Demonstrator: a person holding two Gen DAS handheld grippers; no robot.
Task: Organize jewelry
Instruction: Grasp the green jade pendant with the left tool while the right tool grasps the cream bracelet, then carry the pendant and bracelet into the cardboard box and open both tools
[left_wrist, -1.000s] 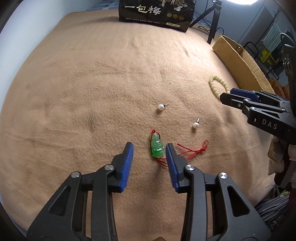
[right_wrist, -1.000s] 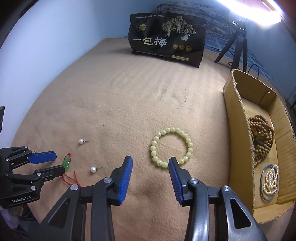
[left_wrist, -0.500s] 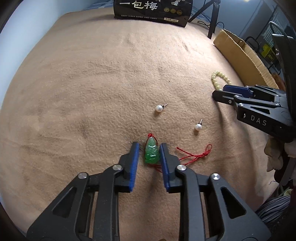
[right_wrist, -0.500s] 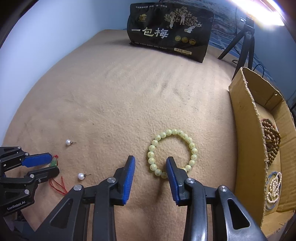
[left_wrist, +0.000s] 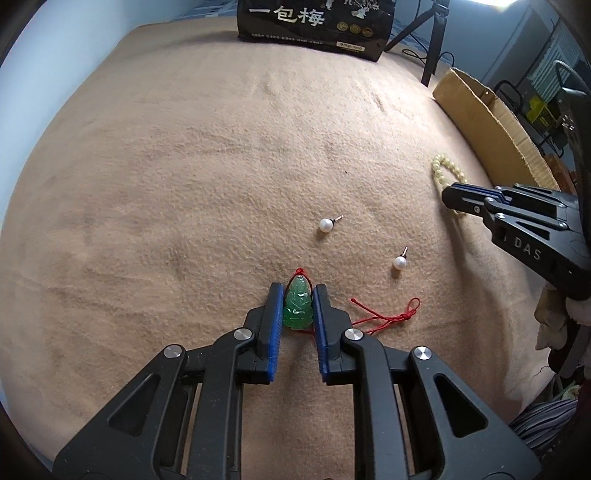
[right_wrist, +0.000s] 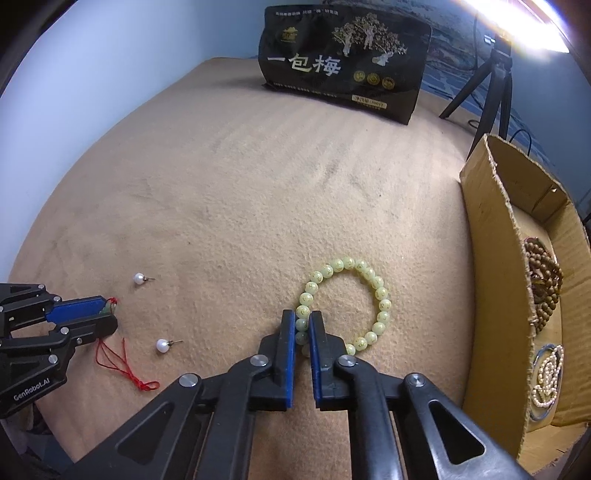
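Left tongs (left_wrist: 298, 308): blue pads pinched against both sides of the jade pendant (left_wrist: 297, 309), a glossy green carved figure lying on the blanket.
Red cord (left_wrist: 388, 315): thin, knotted, trailing from the pendant toward 3 o'clock.
Right tongs (right_wrist: 303, 334): nearly together, clamping the 8 o'clock arc of the bead bracelet (right_wrist: 382, 293), a ring of pale yellow-green round beads lying flat.
Pearl studs (left_wrist: 399, 262): two smooth white balls on short pins, apart, at 1 o'clock of the pendant.
Blanket (left_wrist: 184, 166): tan, fuzzy, rippled.
Cardboard box (right_wrist: 491, 236): at 3 o'clock of the bracelet, holding brown wooden beads (right_wrist: 543, 277) and a pearl strand (right_wrist: 548, 376).
Black bag (right_wrist: 343, 59): upright at 12 o'clock, far edge.
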